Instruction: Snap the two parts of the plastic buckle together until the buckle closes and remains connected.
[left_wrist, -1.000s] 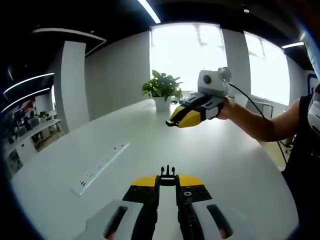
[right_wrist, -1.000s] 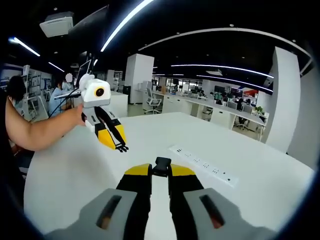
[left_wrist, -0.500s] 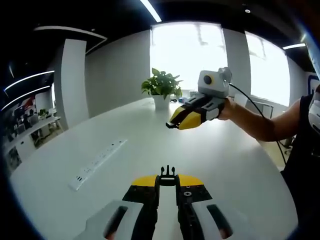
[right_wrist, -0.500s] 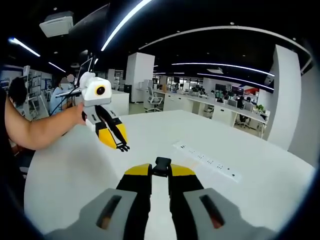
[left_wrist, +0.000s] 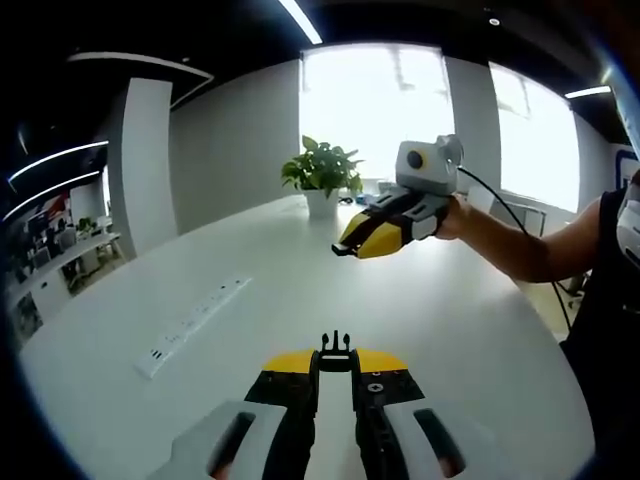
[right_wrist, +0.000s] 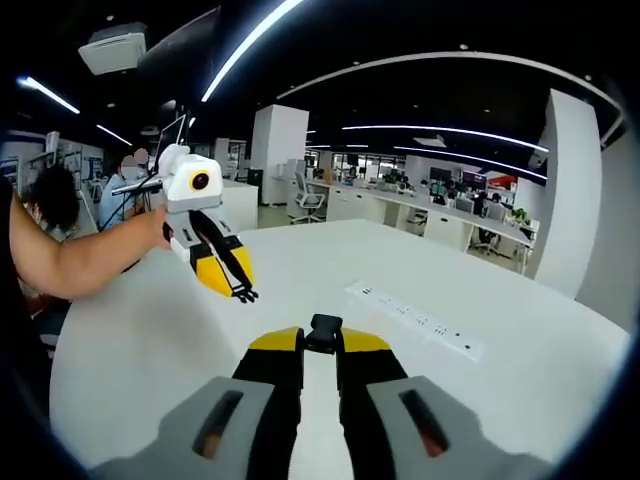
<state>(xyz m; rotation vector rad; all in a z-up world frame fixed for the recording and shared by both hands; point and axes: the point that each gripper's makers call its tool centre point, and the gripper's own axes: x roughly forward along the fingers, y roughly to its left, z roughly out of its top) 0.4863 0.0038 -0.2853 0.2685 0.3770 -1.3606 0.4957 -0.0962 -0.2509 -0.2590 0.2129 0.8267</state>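
pronged buckle half (left_wrist: 335, 349) – pinched at the tips of the left gripper (left_wrist: 335, 366), prongs forward | socket half (right_wrist: 322, 334) – clamped in the right gripper (right_wrist: 320, 350) | halves well apart above the white table (left_wrist: 300, 270), grippers facing each other

The pronged buckle part (left_wrist: 336, 349) is mostly buried between the left gripper (left_wrist: 335, 372)'s tips, only its prongs showing. The socket part (right_wrist: 323, 334) sits likewise in the right gripper (right_wrist: 320, 352). The person's arm (right_wrist: 70, 262) leaves the edge.
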